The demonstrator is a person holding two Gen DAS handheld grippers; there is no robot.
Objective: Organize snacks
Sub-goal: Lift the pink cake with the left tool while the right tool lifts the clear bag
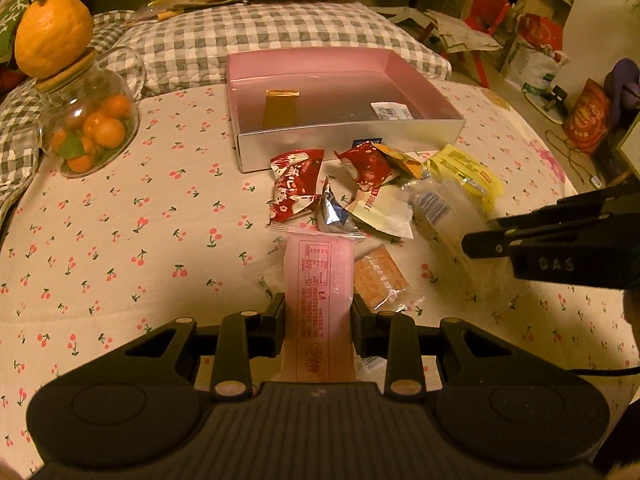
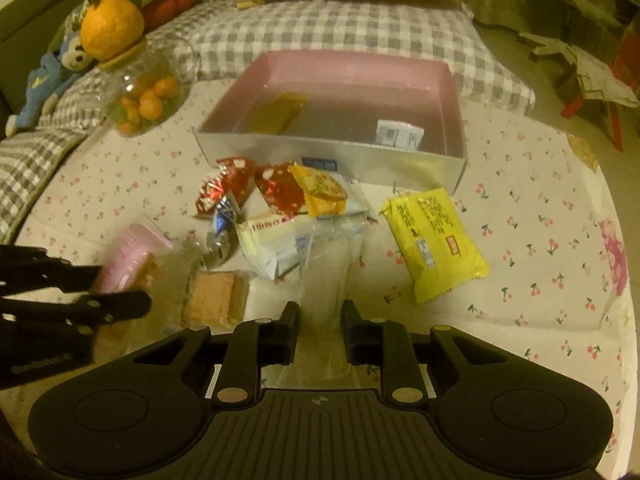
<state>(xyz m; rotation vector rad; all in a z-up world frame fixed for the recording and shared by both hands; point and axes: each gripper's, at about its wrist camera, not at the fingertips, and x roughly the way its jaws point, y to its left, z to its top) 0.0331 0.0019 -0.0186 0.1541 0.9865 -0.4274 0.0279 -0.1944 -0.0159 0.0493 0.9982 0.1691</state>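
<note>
My left gripper (image 1: 318, 312) is shut on a pink snack packet (image 1: 320, 292), held lengthwise between the fingers. My right gripper (image 2: 320, 316) is shut on a clear plastic packet (image 2: 326, 276); it shows at the right in the left wrist view (image 1: 496, 240). A pile of snacks lies in front of a shallow pink box (image 1: 340, 76): red packets (image 1: 296, 184), a silver-blue one (image 1: 334, 212), a white one (image 1: 384, 212), a yellow packet (image 2: 434, 240) and an orange cracker pack (image 1: 378, 280). Inside the box lie a gold packet (image 1: 280, 106) and a white packet (image 1: 392, 111).
A glass jar of small oranges (image 1: 90, 128) with a large orange (image 1: 52, 34) on its lid stands at the left. A grey checked pillow (image 1: 260, 36) lies behind the box. The cherry-print cloth (image 1: 120, 240) covers the surface. A blue plush toy (image 2: 52, 76) sits far left.
</note>
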